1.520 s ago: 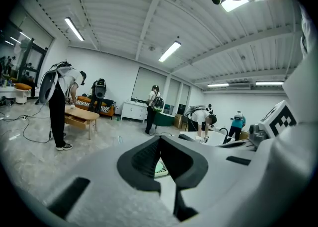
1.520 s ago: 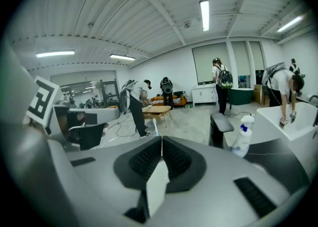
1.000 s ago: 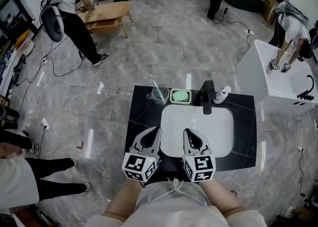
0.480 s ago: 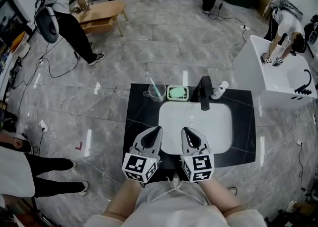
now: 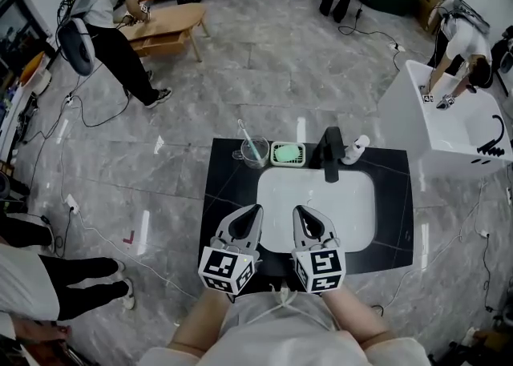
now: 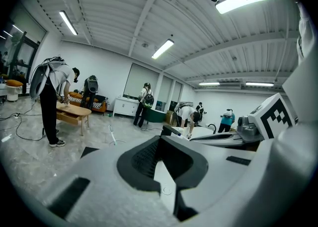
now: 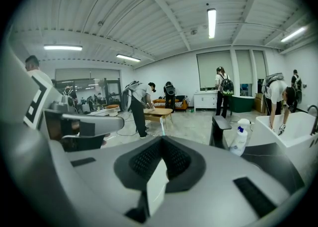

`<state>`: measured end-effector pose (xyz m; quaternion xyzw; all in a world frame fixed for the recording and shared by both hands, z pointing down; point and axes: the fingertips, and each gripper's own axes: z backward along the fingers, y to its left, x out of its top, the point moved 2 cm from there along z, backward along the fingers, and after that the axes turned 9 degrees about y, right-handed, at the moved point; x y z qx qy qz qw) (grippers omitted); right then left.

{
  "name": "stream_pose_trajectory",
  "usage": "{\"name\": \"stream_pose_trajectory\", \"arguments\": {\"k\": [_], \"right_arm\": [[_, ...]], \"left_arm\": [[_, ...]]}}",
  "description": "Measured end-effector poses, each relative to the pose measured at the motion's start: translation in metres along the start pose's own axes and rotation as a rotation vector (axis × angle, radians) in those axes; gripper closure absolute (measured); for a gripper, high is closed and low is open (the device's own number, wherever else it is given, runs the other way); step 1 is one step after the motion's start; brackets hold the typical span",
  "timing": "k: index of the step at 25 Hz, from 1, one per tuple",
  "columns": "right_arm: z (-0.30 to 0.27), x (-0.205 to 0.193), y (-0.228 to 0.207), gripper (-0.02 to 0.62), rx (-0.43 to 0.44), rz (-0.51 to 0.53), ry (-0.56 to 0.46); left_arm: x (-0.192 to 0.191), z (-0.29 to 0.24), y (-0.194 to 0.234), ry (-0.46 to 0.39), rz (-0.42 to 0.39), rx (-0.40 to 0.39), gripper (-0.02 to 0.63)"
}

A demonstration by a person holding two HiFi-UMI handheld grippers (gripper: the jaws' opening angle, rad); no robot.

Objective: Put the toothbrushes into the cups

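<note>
Standing tilted in the cup (image 5: pixel 257 154), one toothbrush (image 5: pixel 247 136)

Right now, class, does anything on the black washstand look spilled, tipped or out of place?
Nothing stands out. The clear glass cup stands upright with a toothbrush in it, beside the green soap dish, black tap and white spray bottle.

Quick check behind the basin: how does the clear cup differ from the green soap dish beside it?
The clear glass cup is round and see-through; the green rectangular soap dish is opaque with straight sides. The cup holds a toothbrush leaning out to the left; the dish holds no brush. The dish sits next to the black faucet; the cup stands on the dish's other side. Both rest on the black countertop behind the white basin.
</note>
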<state>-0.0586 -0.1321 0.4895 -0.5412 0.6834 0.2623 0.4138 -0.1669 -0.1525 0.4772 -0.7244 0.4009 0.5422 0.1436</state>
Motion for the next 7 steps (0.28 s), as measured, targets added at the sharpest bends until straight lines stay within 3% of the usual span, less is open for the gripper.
{"name": "stream_pose_trajectory", "arguments": {"k": [7], "right_arm": [[-0.0075, 0.0007, -0.0006, 0.569, 0.017, 0.002, 0.007]], "left_arm": [[0.0006, -0.0018, 0.0048, 0.003, 0.024, 0.006, 0.586]]}}
